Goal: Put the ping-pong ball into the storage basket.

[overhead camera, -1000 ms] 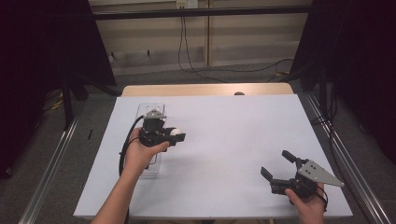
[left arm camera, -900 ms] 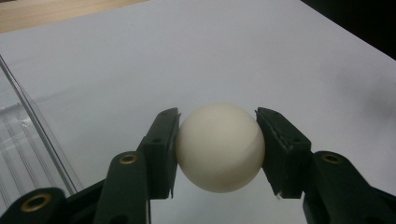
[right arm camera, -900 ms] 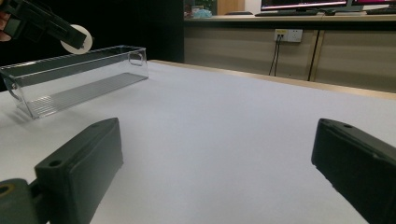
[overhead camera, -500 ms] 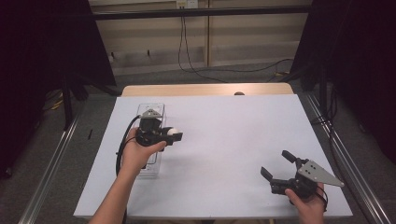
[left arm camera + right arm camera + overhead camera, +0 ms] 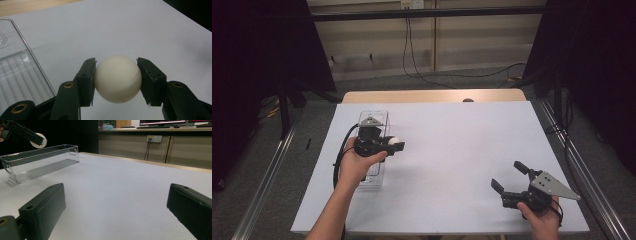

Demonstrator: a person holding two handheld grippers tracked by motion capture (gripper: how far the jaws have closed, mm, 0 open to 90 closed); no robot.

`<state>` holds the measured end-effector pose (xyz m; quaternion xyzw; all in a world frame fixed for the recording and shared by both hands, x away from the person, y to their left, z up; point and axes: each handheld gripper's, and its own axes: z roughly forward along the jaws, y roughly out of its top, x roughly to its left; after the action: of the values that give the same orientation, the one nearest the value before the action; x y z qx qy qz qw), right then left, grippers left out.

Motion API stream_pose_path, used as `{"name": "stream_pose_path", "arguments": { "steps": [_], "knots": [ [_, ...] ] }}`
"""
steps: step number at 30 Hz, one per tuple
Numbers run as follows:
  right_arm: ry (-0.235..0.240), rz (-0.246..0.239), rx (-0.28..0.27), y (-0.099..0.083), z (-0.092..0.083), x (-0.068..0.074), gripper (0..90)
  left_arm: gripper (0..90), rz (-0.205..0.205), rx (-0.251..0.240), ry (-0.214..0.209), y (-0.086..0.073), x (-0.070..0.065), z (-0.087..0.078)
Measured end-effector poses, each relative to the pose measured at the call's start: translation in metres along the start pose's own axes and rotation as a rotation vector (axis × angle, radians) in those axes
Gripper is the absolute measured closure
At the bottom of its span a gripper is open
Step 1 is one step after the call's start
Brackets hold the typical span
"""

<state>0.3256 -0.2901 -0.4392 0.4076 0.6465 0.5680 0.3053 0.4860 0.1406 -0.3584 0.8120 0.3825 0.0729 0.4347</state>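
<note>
Ball is sitting clamped in my left hand-held gripper, raised beside the clear tray on the white tabletop. I am probably carrying it; next comes placing it. My right hand-held gripper is resting wide, empty.

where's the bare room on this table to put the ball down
The widest free patch is the white table top between the clear bin on the left and the open right gripper. The far right corner is bare too. It is crowded only around the bin, where the left gripper holds the ball.
</note>
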Motion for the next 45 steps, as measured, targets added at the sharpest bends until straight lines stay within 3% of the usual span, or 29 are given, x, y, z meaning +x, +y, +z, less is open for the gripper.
{"name": "stream_pose_path", "arguments": {
  "steps": [27, 37, 39, 45],
  "knots": [
    [0.0, 0.0, 0.001, 0.0, 0.0, 0.0, 1.6, 51.1, -0.002, 0.011, 0.026, -0.002, 0.009, -0.01],
    [0.006, -0.002, 0.002, 0.0, 0.0, 0.001, 1.6, 51.1, -0.011, -0.01, 0.029, -0.005, 0.011, -0.01],
    [0.006, -0.002, 0.0, 0.0, 0.0, 0.001, 1.6, 51.1, -0.001, 0.006, 0.04, -0.005, 0.012, -0.011],
    [0.007, -0.002, 0.002, 0.0, 0.0, 0.001, 1.6, 51.1, -0.016, 0.003, 0.043, -0.006, 0.013, -0.013]
  ]
}}
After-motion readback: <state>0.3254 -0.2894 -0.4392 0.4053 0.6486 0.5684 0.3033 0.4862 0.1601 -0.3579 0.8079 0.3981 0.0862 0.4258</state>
